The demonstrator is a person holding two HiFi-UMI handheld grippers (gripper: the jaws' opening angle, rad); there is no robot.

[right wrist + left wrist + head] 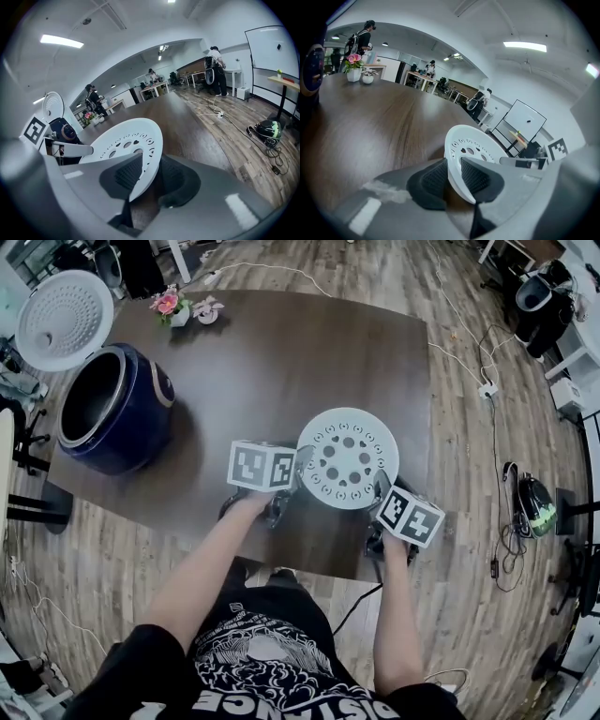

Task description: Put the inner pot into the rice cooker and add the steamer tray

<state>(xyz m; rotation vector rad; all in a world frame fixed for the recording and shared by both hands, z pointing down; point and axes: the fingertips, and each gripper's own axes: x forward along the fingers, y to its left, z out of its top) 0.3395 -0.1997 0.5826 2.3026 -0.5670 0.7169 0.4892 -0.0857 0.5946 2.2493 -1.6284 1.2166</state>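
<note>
While both claws were clenched on the steamer tray (pixel 348 458), it sat over the near part of the dark wooden bench (pixel 281 352), well apart from the rice cooker (pixel 112 409). The left claw (pixel 300 468) pinched the tray's left rim, with one ribbed pad (pixel 436 177) outside the white wall and the other inside. The right claw (pixel 382 491) gripped the opposite rim in the same manner. The tray was round and white, pierced with circles and small heart-shaped holes. The dark blue cooker stood at the bench's left end with its white lid (pixel 64 320) raised; no brand name could be read on it. Each claw's cube (pixel 262 466) bore black-and-white square markers. White lettering on the person's black shirt (pixel 272 662) was cut off and not legible whole.
</note>
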